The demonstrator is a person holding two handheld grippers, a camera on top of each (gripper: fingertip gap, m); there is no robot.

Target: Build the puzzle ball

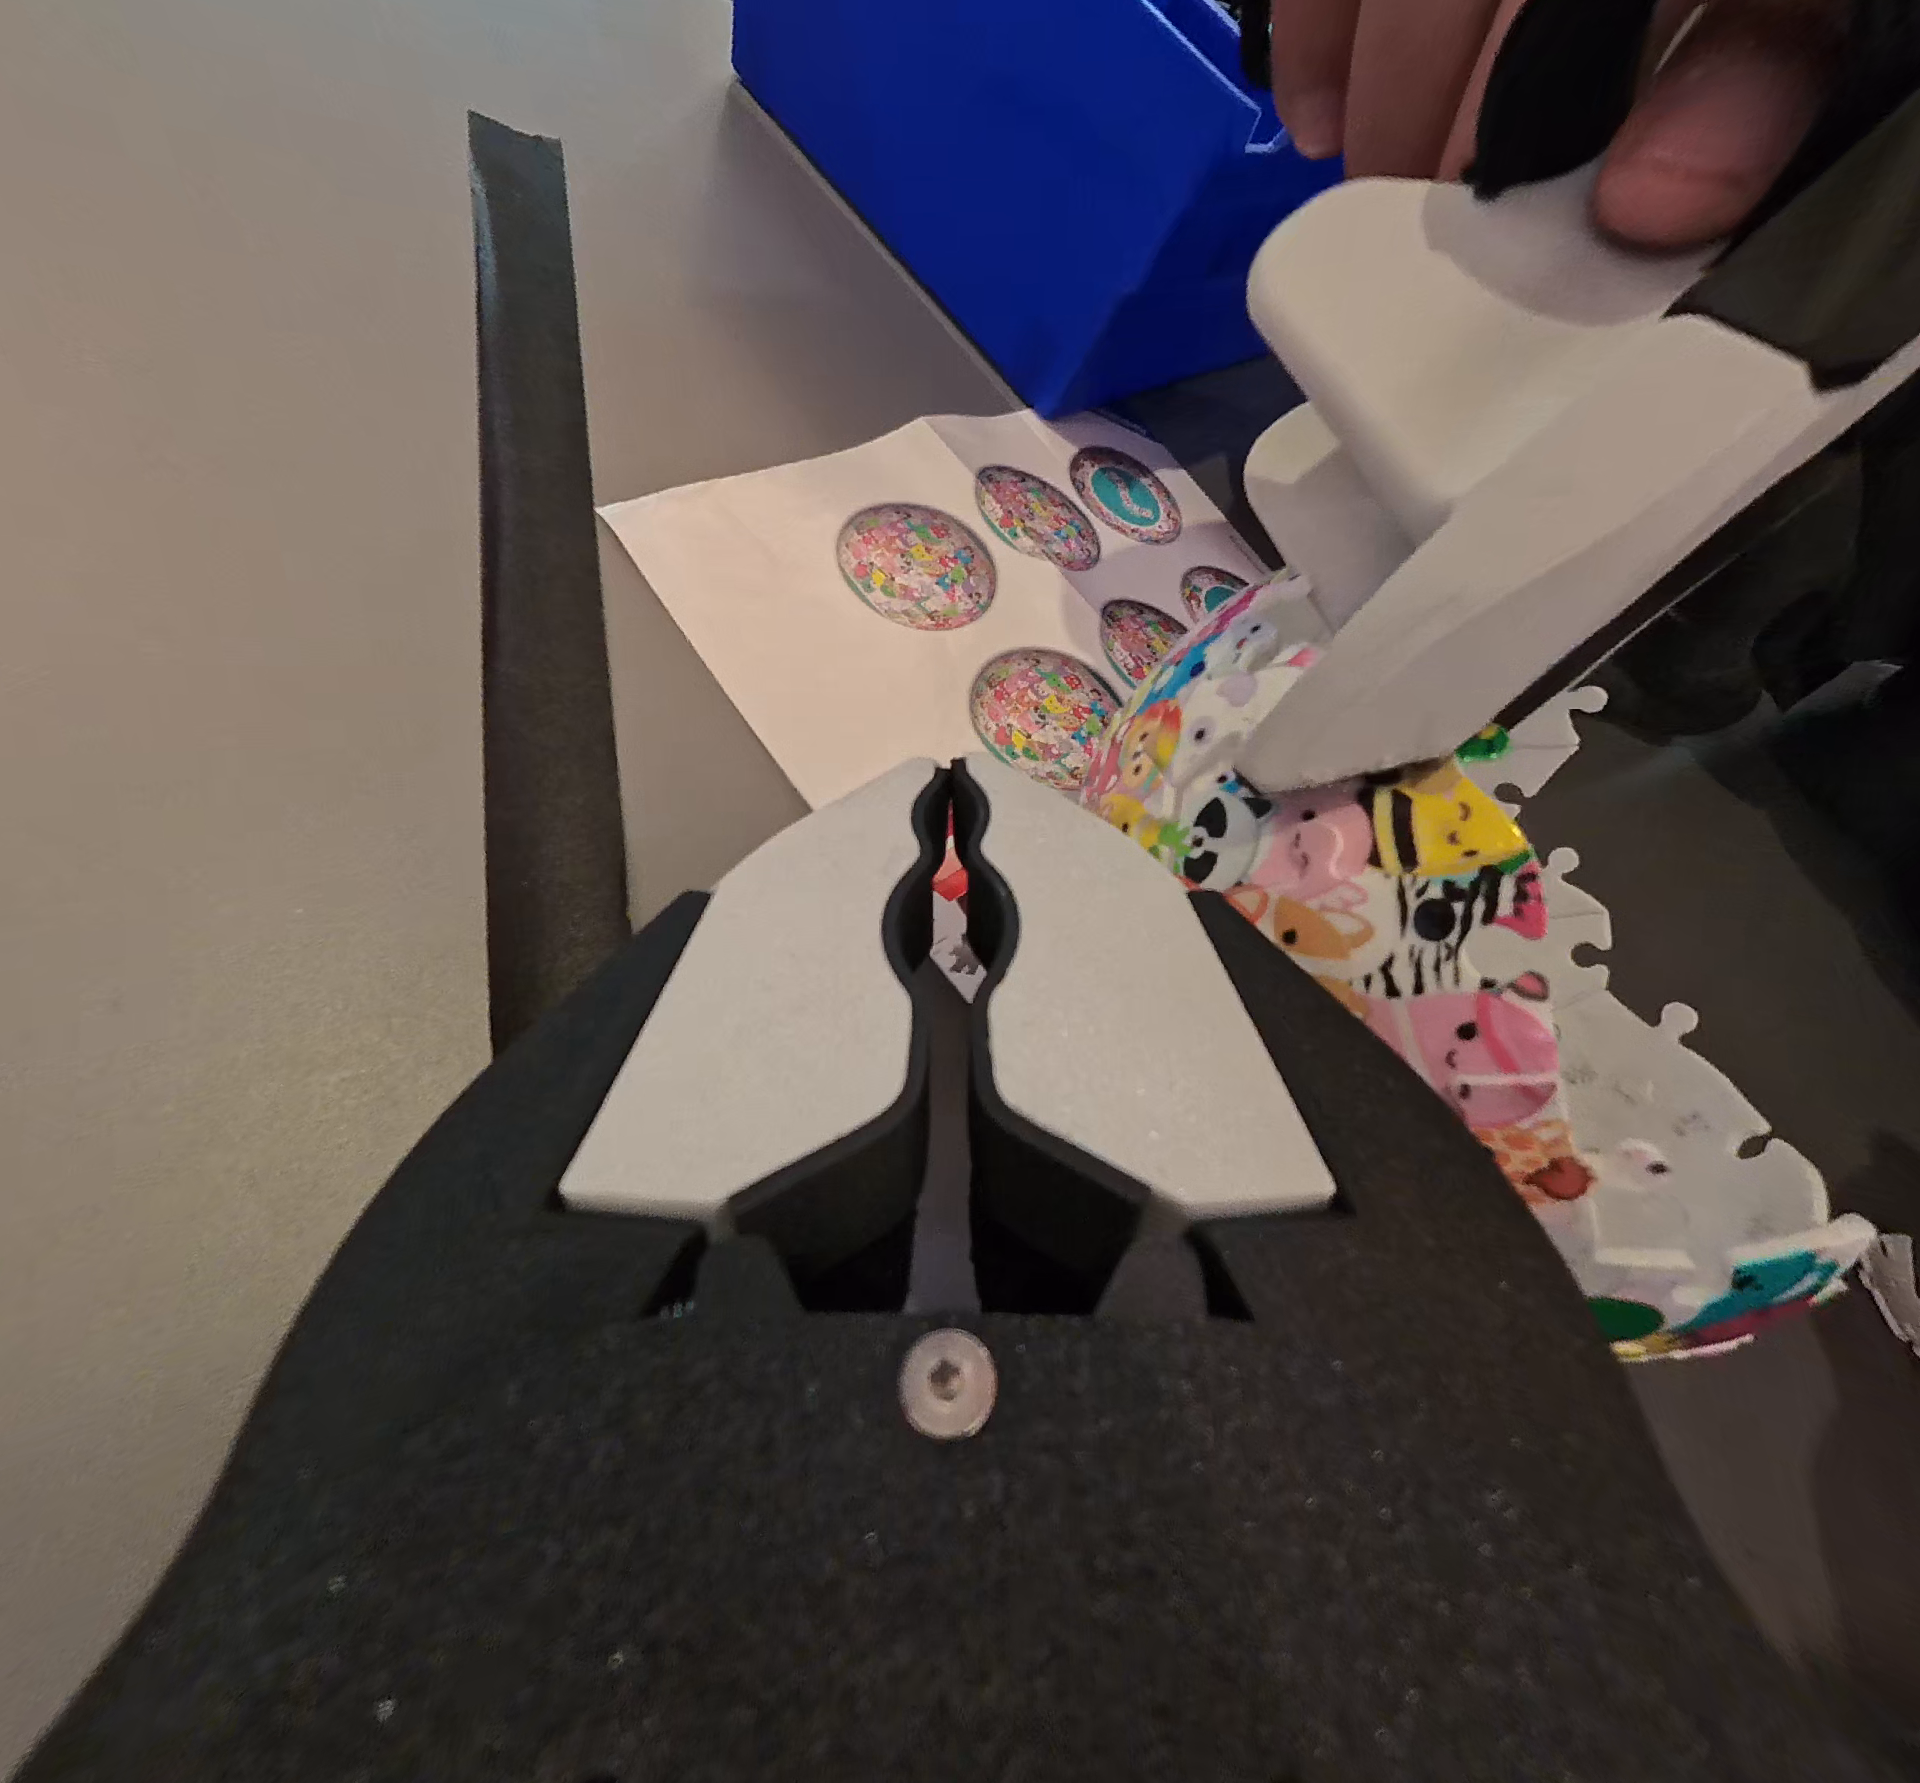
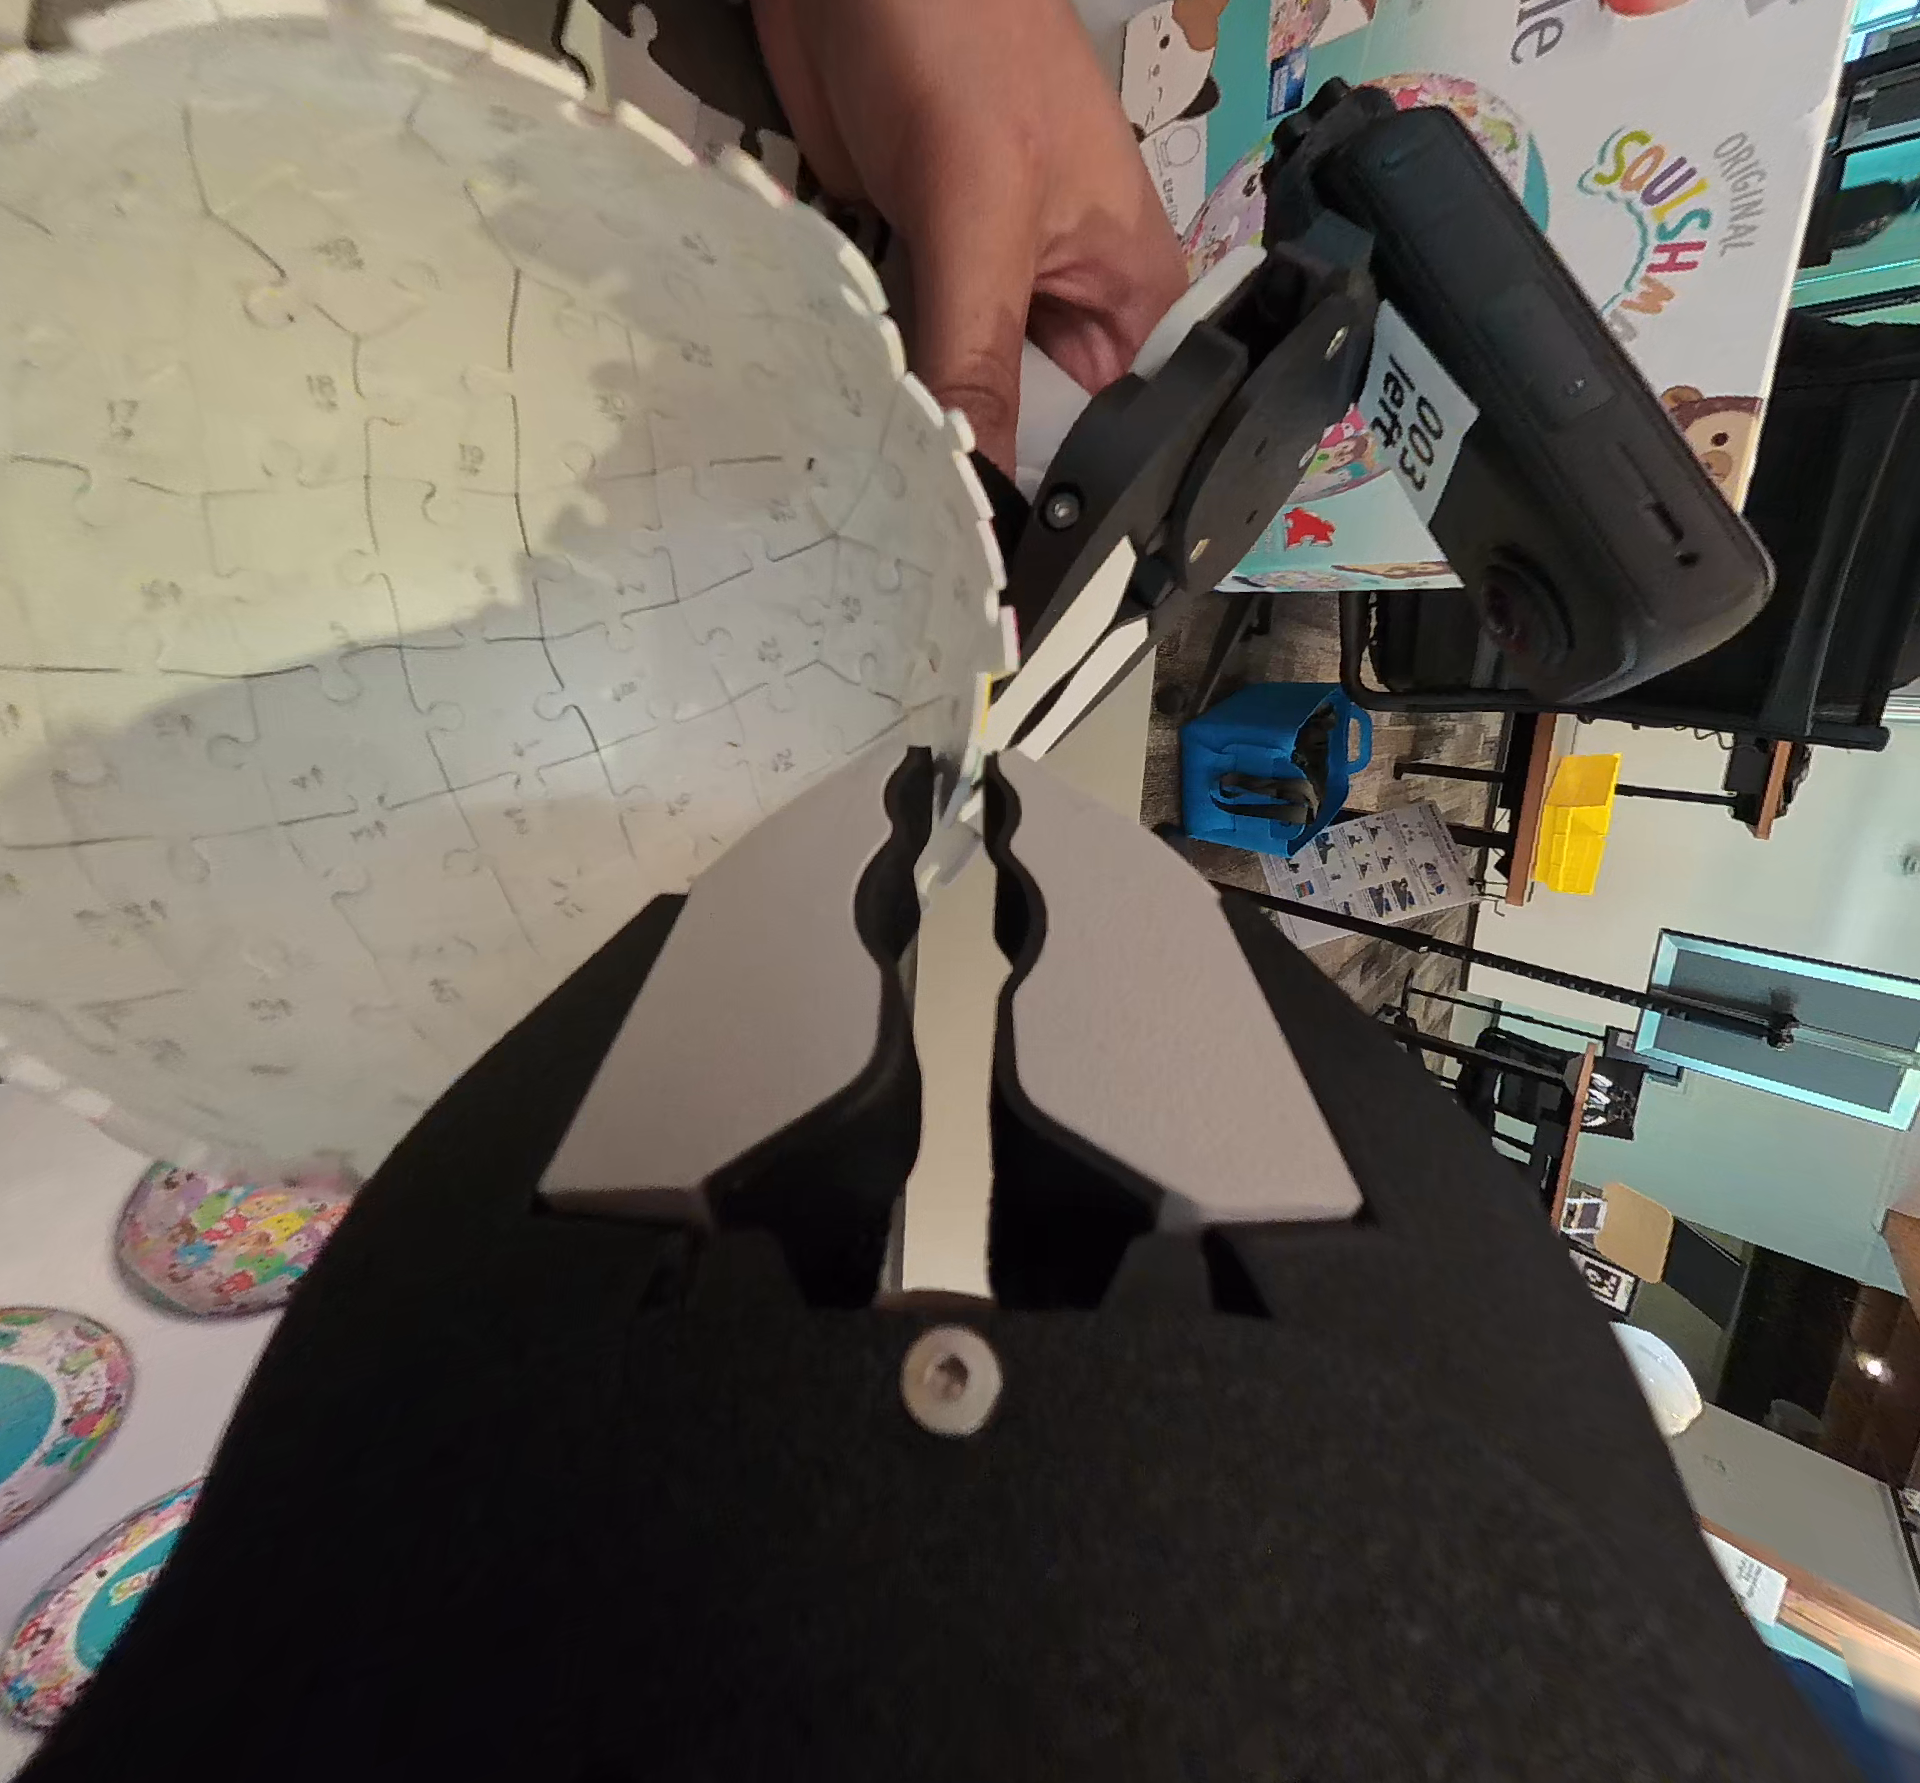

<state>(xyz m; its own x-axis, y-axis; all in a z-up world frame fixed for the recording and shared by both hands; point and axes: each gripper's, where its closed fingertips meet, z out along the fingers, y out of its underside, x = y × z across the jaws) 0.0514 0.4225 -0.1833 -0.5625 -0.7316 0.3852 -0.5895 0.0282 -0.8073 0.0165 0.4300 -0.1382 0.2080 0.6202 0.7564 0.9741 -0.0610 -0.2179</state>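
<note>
Above the printed instruction sheet (image 1: 831, 611) on the grey surface (image 1: 239, 590), the half-built puzzle ball (image 2: 436, 528) is held in the air. Right gripper (image 2: 961, 798): jaws clamped on the ball's toothed rim. Left gripper (image 1: 954, 783): jaws nearly closed on a small puzzle piece (image 1: 951, 912). A blue bin (image 1: 987, 133) stands behind the sheet.

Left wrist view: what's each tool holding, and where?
Left tool: shut on a small loose puzzle piece, only a sliver visible. Right tool: clamped on the toothed rim of the half-built white-backed puzzle ball shell, colourful outside.
</note>
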